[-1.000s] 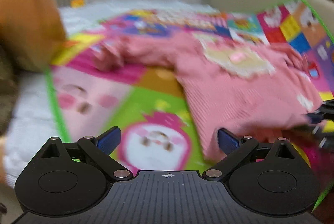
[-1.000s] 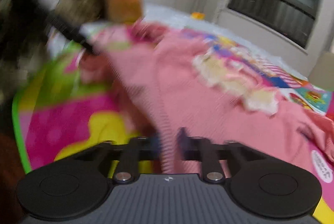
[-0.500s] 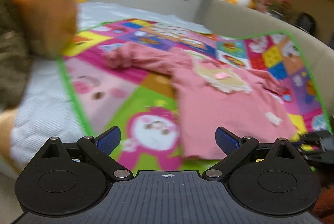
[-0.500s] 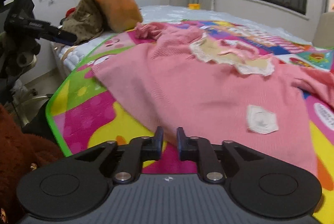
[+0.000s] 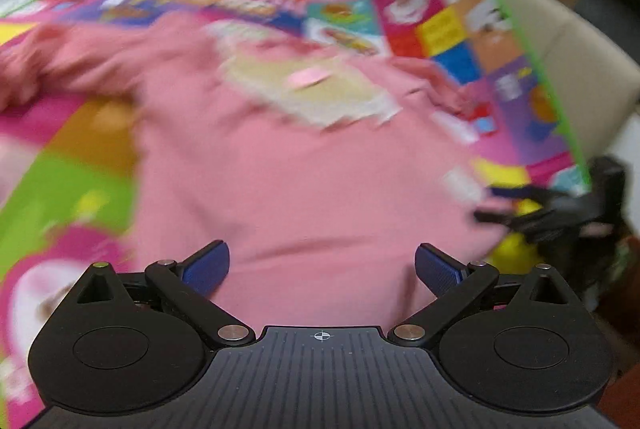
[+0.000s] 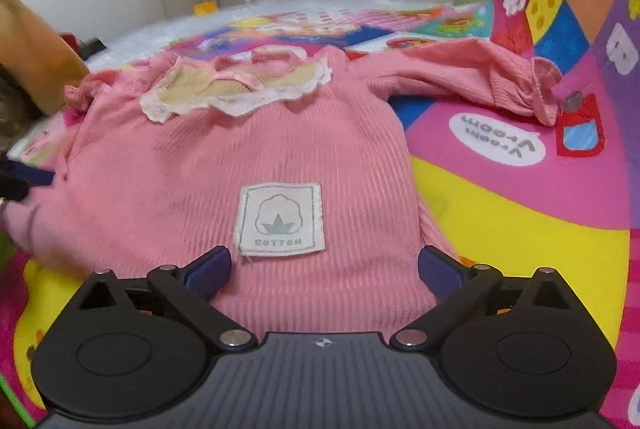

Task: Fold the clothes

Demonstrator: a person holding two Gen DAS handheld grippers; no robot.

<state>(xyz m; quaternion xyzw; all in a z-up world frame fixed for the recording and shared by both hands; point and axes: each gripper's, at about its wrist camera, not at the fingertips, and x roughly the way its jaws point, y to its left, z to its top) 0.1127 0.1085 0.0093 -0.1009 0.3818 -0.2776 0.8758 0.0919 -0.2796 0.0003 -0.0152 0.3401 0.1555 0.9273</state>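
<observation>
Bright play mat covers the bed, w/ a pink top flat on it. We see the left gripper and right gripper both spread wide, empty, over its hem; an orange pillow sits nearby.

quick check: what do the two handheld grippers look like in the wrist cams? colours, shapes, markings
Both look alike. The left gripper and right gripper each have a matte black, ribbed body, two round black side housings, black linkage arms with silver pivot pins, and a small white crosshair mark at the centre. The fingers carry blue ribbed pads. No cables, hands or sleeves are visible.
</observation>
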